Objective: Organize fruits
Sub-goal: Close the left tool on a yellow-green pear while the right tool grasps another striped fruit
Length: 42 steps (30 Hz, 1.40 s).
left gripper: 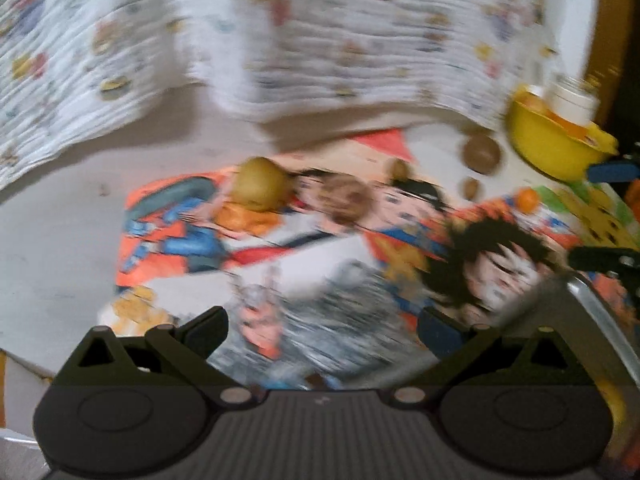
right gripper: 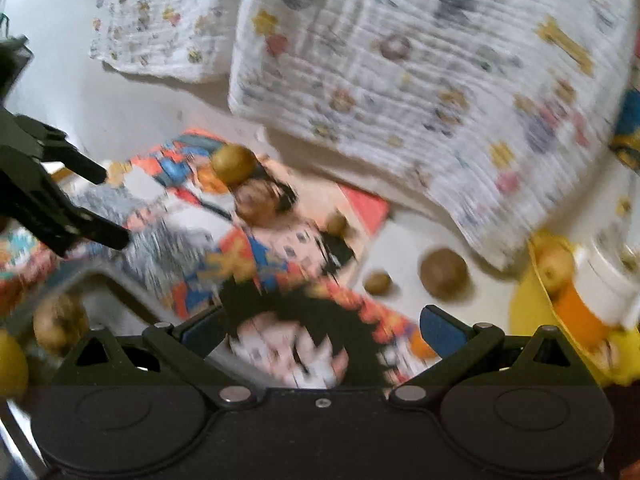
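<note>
Left wrist view is blurry, so we think our hands are moving fast. Our left hand-held gripper (left gripper: 322, 332) has its fingers spread wide with nothing between them, ready for a fruit. Our right hand-held gripper (right gripper: 323, 330) is spread wide and bare too. The fruits lie loose on the bench. A green-yellow pear (left gripper: 260, 184) sits on the cartoon mat (left gripper: 192, 240), near its far edge. A brown round fruit (left gripper: 481, 154) and a small brown fruit (left gripper: 471, 188) sit off the mat on the bare bench top, just beside the yellow bowl (left gripper: 548, 148). The bowl already holds some fruit, so we guess the loose ones belong there.
</note>
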### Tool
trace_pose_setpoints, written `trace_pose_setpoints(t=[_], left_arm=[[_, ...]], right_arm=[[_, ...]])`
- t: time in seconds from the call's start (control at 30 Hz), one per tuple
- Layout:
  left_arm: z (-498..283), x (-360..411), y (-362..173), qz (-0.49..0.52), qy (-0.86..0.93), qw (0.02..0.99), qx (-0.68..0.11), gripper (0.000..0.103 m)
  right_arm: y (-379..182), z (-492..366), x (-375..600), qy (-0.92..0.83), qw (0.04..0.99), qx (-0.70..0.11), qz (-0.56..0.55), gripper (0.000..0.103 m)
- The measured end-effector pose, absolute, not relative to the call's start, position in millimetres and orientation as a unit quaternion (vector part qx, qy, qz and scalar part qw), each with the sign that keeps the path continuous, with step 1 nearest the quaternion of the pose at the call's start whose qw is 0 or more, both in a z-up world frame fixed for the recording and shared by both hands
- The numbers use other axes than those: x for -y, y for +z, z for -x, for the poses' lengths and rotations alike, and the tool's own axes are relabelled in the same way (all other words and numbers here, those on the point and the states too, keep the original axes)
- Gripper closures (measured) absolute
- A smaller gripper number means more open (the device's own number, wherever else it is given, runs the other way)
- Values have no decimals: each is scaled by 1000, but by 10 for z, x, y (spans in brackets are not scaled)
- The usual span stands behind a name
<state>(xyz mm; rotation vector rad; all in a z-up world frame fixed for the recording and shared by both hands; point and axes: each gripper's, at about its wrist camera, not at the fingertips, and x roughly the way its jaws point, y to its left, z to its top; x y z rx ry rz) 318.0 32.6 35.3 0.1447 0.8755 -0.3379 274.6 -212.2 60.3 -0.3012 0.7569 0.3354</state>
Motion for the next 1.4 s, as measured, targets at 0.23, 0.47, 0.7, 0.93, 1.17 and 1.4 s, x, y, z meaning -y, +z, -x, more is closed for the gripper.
trace_pose_setpoints(t=[0.23,0.47,0.7,0.93,1.17,1.4], left_arm=[[-3729,-622,255,-38,-85,909,-406,0],[-4195,-641,83,-15,-89,915,-393,0],[-4525,-591,-51,-5,-115,918,-380,1],[-4698,-566,-179,25,-140,908,-394,10],[-4779,-536,-305,56,-165,897,-407,25],[-4806,-548,-319,78,-182,891,-408,38]], right_arm=[[642,-3264,1636,192,908,-347,137,1],[281,-3701,1264,192,903,-358,138,4],[-29,-3994,1141,183,902,-375,113,15],[-195,-4120,1054,180,900,-385,99,26],[-267,-4170,1046,179,903,-382,77,41],[-321,-4187,1003,184,903,-384,64,50]])
